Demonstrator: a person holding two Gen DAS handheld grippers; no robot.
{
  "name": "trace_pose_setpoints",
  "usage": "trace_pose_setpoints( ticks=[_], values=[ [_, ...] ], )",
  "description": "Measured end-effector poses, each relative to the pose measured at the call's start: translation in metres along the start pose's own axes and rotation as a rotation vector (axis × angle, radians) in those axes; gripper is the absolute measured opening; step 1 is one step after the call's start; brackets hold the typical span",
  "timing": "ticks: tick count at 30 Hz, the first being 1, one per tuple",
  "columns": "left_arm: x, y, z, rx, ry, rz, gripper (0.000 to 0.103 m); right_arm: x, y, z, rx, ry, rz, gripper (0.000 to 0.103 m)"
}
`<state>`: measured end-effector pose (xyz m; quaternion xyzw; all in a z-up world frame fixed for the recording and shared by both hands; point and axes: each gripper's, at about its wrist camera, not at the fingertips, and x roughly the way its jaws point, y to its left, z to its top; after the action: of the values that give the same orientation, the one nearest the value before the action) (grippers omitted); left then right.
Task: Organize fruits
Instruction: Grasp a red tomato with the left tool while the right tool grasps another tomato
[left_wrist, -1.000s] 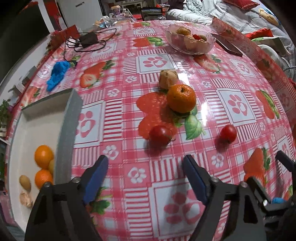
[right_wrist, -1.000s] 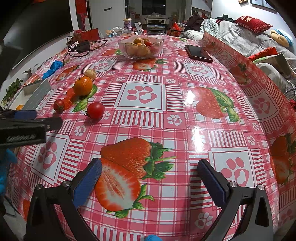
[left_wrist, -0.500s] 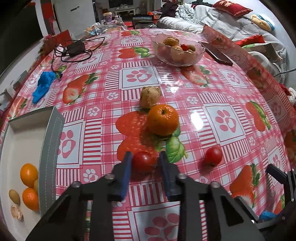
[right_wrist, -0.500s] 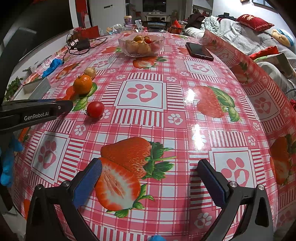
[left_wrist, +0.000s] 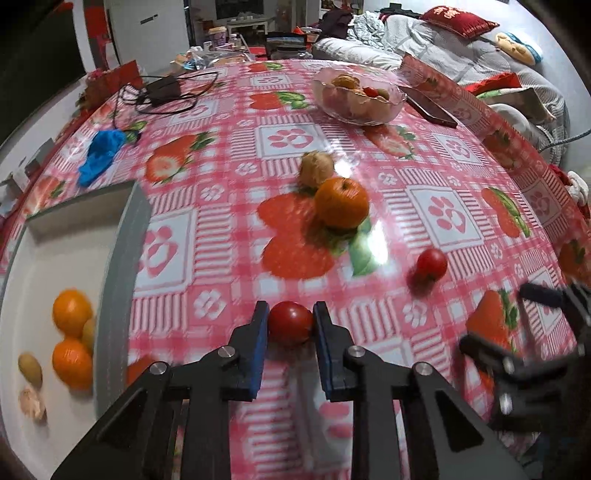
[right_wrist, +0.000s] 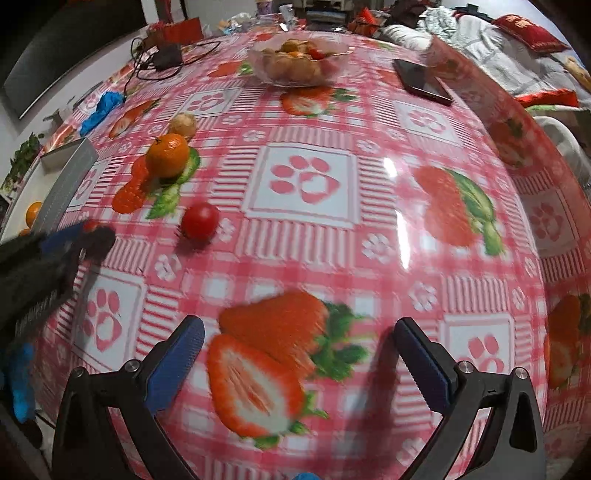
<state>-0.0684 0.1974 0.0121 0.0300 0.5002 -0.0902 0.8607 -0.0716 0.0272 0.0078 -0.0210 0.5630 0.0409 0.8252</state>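
My left gripper (left_wrist: 290, 322) is shut on a red tomato (left_wrist: 290, 322), its blue pads pressing both sides. Beyond it on the cloth lie a second tomato (left_wrist: 430, 263), an orange (left_wrist: 341, 202) and a brownish fruit (left_wrist: 316, 168). At the left stands a white box (left_wrist: 122, 266) holding two oranges (left_wrist: 72, 308) and small pale fruits. My right gripper (right_wrist: 297, 360) stands open over a printed strawberry, nothing between its fingers. In the right wrist view the loose tomato (right_wrist: 200, 220) and the orange (right_wrist: 167, 155) lie to the upper left, and the left gripper (right_wrist: 92, 234) shows at the left edge.
A glass bowl (left_wrist: 360, 99) of fruit stands at the far side, a dark phone (left_wrist: 430, 107) to its right. A blue cloth (left_wrist: 101, 155) and a black charger with cables (left_wrist: 162, 90) lie at the far left. The table edge drops off at the right toward a sofa.
The left gripper went from wide open to shut on the near tomato, then drew it back and left, away from the orange. The right gripper shifted slightly and stayed open.
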Motion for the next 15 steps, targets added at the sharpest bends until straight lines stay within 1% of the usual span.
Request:
trace_pose_setpoints(
  ticks=[5,9,11,13,14,15],
  values=[
    [-0.014,0.017,-0.021,-0.038,-0.003,-0.002,0.026,0.011,0.021,0.023,-0.013,-0.006,0.009,0.103],
    [-0.016,0.024,-0.026,-0.062,-0.003,-0.012,0.026,0.017,0.037,0.038,-0.020,-0.027,0.006,0.102],
    [-0.016,0.024,-0.026,-0.064,-0.006,-0.012,0.026,0.016,0.044,0.041,-0.035,-0.050,0.009,0.091],
    [-0.016,0.023,-0.026,-0.059,-0.010,-0.007,0.026,0.012,0.048,0.042,-0.051,-0.067,0.013,0.070],
    [-0.015,0.022,-0.026,-0.058,-0.012,-0.006,0.026,0.011,0.050,0.042,-0.056,-0.071,0.015,0.065],
    [-0.015,0.022,-0.025,-0.058,-0.014,-0.005,0.026,0.010,0.051,0.043,-0.059,-0.072,0.020,0.053]
  ],
)
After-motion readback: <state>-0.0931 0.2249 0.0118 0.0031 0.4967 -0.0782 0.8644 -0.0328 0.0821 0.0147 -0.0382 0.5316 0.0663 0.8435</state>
